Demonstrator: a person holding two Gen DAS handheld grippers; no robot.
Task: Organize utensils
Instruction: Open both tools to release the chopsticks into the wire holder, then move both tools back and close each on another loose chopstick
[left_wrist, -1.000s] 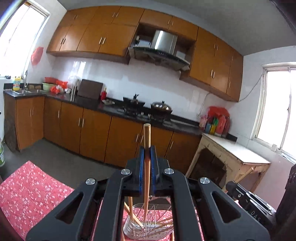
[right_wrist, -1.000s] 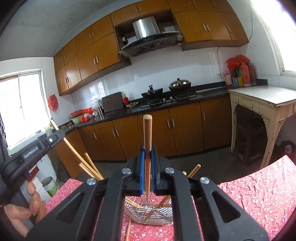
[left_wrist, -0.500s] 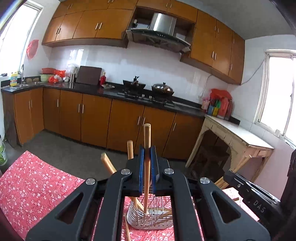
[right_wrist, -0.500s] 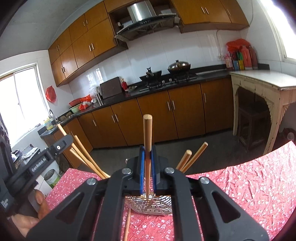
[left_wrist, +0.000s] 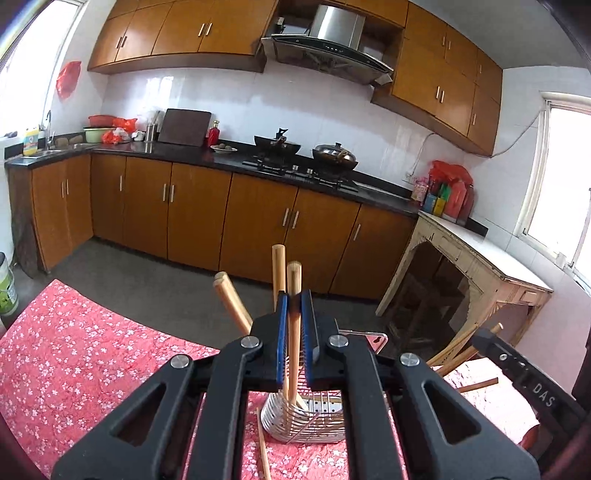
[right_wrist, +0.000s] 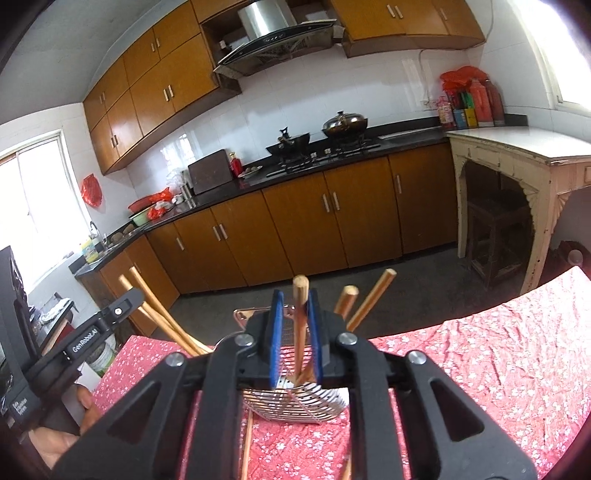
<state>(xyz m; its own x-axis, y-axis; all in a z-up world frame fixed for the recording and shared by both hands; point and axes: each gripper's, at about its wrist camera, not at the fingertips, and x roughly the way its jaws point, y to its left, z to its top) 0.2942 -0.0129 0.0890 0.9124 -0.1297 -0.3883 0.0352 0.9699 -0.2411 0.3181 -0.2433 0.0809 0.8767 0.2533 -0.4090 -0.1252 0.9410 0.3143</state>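
Note:
A wire utensil basket (left_wrist: 306, 421) (right_wrist: 295, 402) stands on the red floral tablecloth (left_wrist: 74, 362) (right_wrist: 480, 350). My left gripper (left_wrist: 294, 301) is shut on a wooden chopstick (left_wrist: 294, 332) whose lower end reaches into the basket. Two more chopsticks (left_wrist: 231, 299) lean in the basket behind it. My right gripper (right_wrist: 294, 299) hovers over the basket with its jaws opening. A tilted chopstick (right_wrist: 300, 325) stands loose between its pads, tip down in the basket. Other chopsticks (right_wrist: 369, 299) lean to its right.
A loose chopstick (left_wrist: 263, 443) (right_wrist: 247, 439) lies on the cloth in front of the basket. The left gripper's body (right_wrist: 99, 328) and a person's hand (right_wrist: 55, 439) fill the right view's left edge. Brown cabinets (left_wrist: 258, 221) and a white side table (left_wrist: 480, 258) stand beyond the floor.
Both grippers have sunk toward the basket, bringing their chopsticks' lower ends into it. The right jaws have parted and their chopstick now tilts. The left grip is unchanged.

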